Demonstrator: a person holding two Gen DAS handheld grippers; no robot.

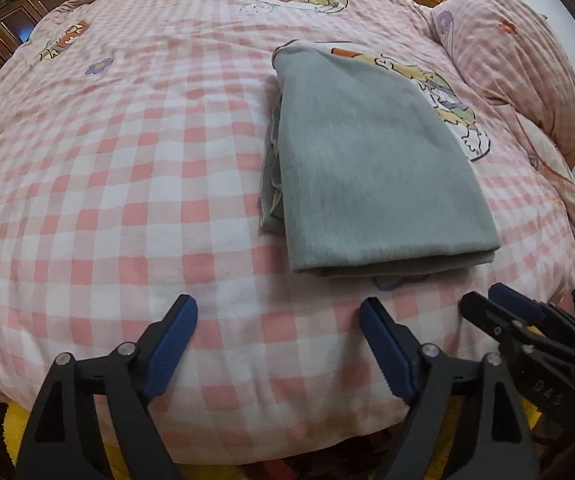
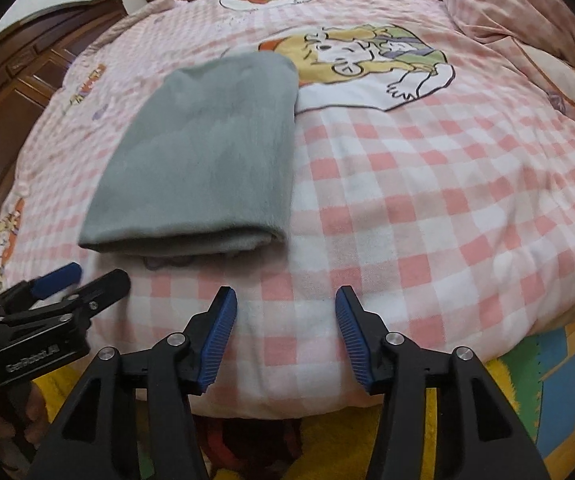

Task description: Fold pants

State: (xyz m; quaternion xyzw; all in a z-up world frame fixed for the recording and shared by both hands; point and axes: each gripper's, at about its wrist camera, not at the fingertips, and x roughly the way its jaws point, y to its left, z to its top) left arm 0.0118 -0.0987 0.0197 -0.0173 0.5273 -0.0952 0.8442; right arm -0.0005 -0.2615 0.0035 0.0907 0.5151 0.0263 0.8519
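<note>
The grey pants [image 1: 371, 160] lie folded into a compact oblong on the bed [image 1: 127, 160], on its pink-and-white checked cover. Their long axis runs away from the near edge of the bed toward the far side; the thick folded end faces the near edge, and the narrower end rests against a cartoon print [image 2: 367, 64] on the cover. Loose layered edges show along the side of the bundle that is on the left in the left wrist view.

The left gripper [image 1: 277, 318] hovers over the near edge of the bed, jaws wide apart and holding nothing; the pants sit ahead of it and to its right, apart from its fingers. The right gripper [image 2: 285, 306] is also spread wide and empty, with the pants [image 2: 207, 152] ahead and to its left, not touching.
</note>
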